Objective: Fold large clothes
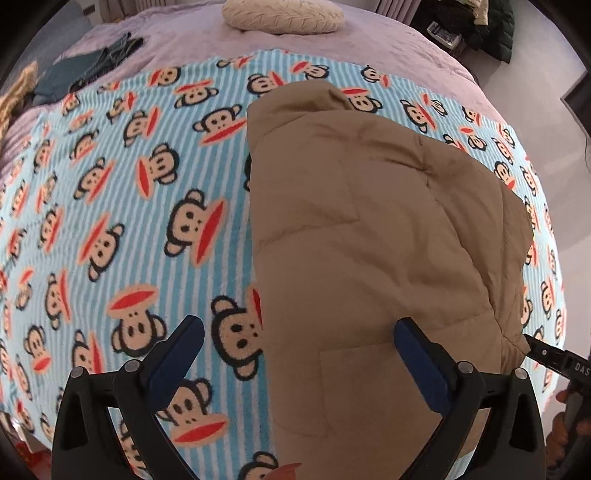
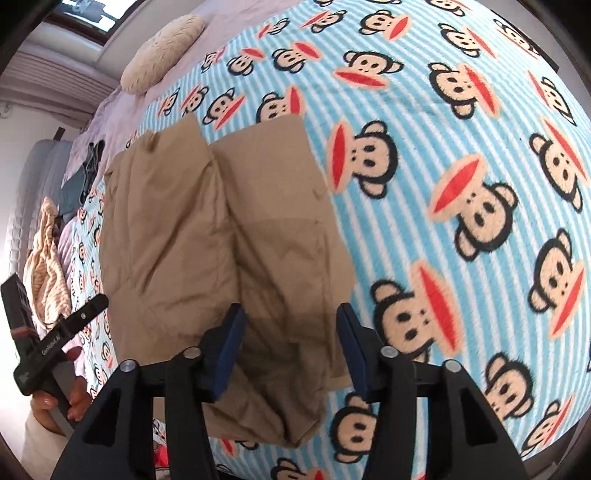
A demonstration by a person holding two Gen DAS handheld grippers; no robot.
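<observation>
A tan padded coat [image 1: 369,229] lies folded on a blue-striped monkey blanket [image 1: 110,206] spread over a bed [image 1: 166,48] with a lilac cover. In the left wrist view the coat fills the middle and right, running from about 12 o'clock down to 6 o'clock; its left edge is a fairly straight fold line. The left hand-held gripper [image 1: 299,339] hangs above the coat's near left edge with its blue pads [image 1: 177,354] spread wide — nothing between them, one pad over the blanket and the other over the coat. At 4 o'clock in that view part of the other black tool pokes in beside the coat's lower right corner.

In the right wrist view the coat [image 2: 207,251] sits left of centre, two long lobes side by side with a crease between them, and the near end drapes toward 6 o'clock. The right hand-held gripper [image 2: 291,350] is parted too, its pads [image 2: 229,350] straddling the near end of the coat's right lobe; whether they touch the cloth I cannot tell. The left tool shows at 8 o'clock, held by a hand [image 2: 55,402].

A cream pillow [image 1: 282,16] rests at the head of the bed at 12 o'clock — well apart from the coat. Dark teal clothes [image 1: 85,70] lie at 10 o'clock on the lilac cover, with a beige knitted piece [image 2: 46,258] near them.
</observation>
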